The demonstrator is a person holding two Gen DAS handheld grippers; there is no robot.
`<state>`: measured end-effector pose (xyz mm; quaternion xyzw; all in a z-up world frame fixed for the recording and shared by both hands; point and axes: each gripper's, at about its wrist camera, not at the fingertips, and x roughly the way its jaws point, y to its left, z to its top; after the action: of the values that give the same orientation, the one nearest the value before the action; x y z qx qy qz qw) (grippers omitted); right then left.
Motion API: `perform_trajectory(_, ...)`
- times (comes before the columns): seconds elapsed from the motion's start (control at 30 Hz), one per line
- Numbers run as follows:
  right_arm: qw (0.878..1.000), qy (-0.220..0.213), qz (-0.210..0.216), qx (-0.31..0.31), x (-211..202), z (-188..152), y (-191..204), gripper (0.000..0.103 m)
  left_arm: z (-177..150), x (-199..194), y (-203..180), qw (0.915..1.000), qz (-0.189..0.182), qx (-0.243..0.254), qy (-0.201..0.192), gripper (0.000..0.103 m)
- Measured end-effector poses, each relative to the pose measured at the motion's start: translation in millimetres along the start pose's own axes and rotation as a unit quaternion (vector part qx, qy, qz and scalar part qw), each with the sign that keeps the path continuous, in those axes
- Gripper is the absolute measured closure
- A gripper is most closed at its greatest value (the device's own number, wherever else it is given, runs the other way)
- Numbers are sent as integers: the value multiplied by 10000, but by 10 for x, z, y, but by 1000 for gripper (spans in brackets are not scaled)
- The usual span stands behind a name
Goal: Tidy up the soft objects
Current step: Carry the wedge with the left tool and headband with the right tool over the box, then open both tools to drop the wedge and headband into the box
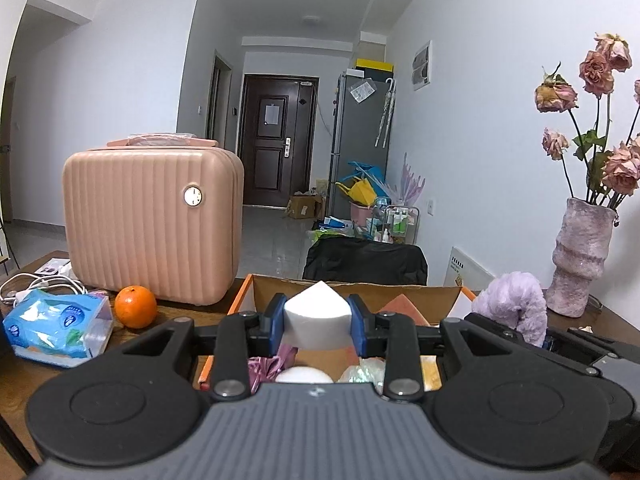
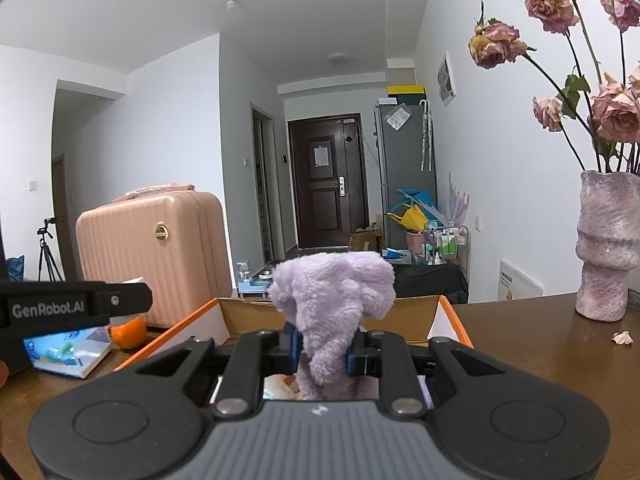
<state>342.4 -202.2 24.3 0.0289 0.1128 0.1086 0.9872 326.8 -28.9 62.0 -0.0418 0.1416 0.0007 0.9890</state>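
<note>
My left gripper is shut on a white sponge wedge, held above an open cardboard box with an orange rim. Inside the box lie several soft things, among them a pink cloth and a white ball. My right gripper is shut on a fluffy purple plush, also over the box. In the left wrist view the plush shows at the right, above the right gripper's black body. The left gripper's black side enters the right wrist view from the left.
A pink ribbed suitcase stands on the wooden table at the left, with an orange, a blue tissue pack and white cables before it. A vase of dried roses stands right. A black chair back sits beyond the box.
</note>
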Motion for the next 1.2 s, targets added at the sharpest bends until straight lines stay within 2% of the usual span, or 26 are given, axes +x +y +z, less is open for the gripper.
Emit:
perform_trajectory(0.5,9996,133,-233,120,448,95,-107,83,62,494,-21,9999,-16,2,153,70)
perform_trajectory(1.2,9961,622,-597,188,1057,271,-385,82,52,1007,-62,9991,39,109,396,70)
